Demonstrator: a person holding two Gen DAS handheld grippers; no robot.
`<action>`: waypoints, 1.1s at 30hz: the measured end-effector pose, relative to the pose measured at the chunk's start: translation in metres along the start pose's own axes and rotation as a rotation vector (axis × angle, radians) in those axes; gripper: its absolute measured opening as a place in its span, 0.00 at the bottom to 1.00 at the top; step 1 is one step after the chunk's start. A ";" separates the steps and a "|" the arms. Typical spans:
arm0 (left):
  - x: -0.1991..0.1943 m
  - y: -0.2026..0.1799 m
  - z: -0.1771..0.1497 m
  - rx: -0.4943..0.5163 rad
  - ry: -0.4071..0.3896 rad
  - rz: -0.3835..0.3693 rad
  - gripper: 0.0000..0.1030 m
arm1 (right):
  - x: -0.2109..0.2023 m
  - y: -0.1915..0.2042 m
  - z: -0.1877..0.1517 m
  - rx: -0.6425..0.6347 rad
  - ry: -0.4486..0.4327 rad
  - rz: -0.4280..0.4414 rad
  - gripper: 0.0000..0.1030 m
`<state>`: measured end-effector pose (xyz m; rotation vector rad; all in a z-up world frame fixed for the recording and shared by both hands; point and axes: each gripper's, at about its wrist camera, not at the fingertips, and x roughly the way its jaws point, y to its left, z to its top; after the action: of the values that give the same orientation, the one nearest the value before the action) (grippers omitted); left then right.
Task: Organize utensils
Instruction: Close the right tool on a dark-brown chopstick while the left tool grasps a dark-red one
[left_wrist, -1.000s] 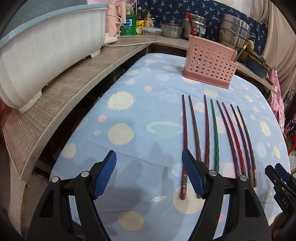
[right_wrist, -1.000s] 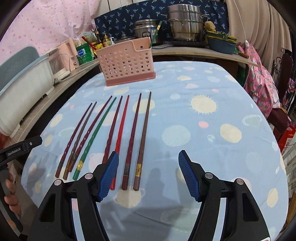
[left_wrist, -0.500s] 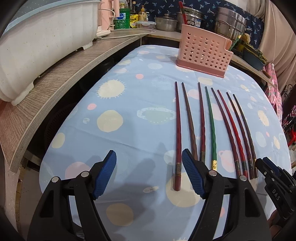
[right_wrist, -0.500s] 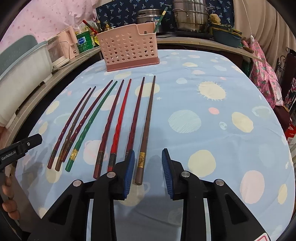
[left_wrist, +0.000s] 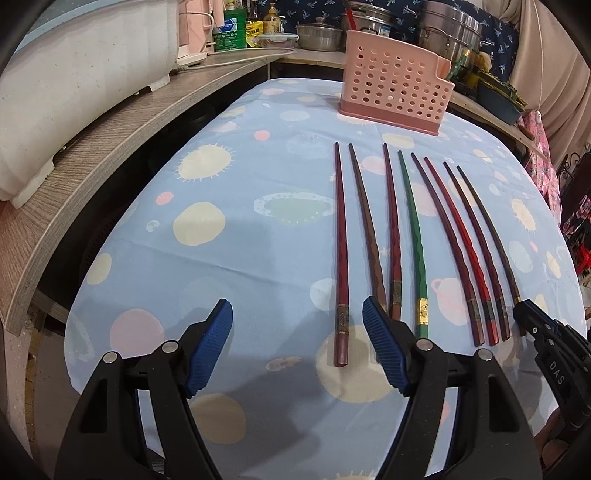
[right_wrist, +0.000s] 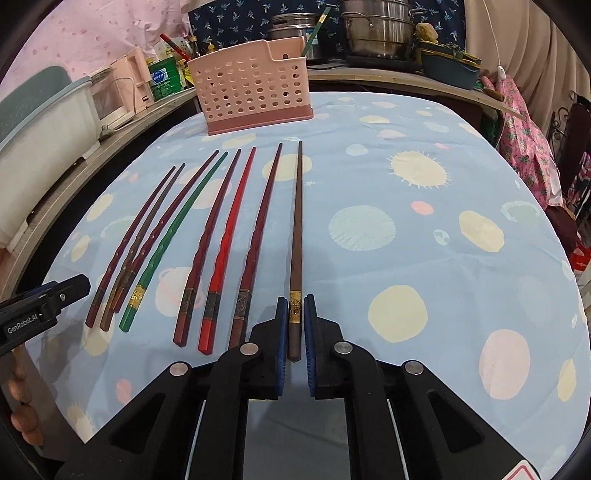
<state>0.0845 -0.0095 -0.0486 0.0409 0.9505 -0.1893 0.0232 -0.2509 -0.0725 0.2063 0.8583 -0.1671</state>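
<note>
Several chopsticks lie side by side on the blue patterned tablecloth (right_wrist: 406, 177), thick ends toward me. My right gripper (right_wrist: 294, 308) is shut on the thick, gold-banded end of the brown chopstick (right_wrist: 296, 229), the rightmost of the row; it still rests on the cloth. My left gripper (left_wrist: 297, 325) hangs open over the row's left end. The butt of the leftmost dark red chopstick (left_wrist: 340, 240) lies between its fingers, close to the right pad, untouched. A pink perforated basket (right_wrist: 255, 96) stands beyond the tips, with a green chopstick (right_wrist: 314, 33) in it.
A white tub (left_wrist: 74, 74) sits on a wooden shelf (left_wrist: 110, 147) along the table's left side. Steel pots (right_wrist: 376, 26), bottles and a dish crowd the counter behind the basket. A green chopstick (left_wrist: 413, 229) lies mid-row. The right half of the cloth holds no objects.
My right gripper's jaws went from wide apart to closed on the brown chopstick's thick end. My left gripper sank a little toward the table and stayed open.
</note>
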 end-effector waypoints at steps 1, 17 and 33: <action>0.001 0.000 -0.001 0.002 0.003 0.000 0.65 | 0.000 0.000 0.000 -0.001 -0.001 -0.001 0.07; 0.010 -0.001 -0.008 -0.001 0.037 -0.027 0.27 | -0.004 0.000 -0.005 -0.015 -0.006 -0.011 0.07; -0.001 0.007 -0.008 -0.039 0.059 -0.063 0.07 | -0.027 -0.006 -0.008 0.001 -0.037 0.002 0.07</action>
<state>0.0791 -0.0018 -0.0525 -0.0192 1.0149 -0.2283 -0.0009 -0.2530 -0.0575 0.2046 0.8216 -0.1690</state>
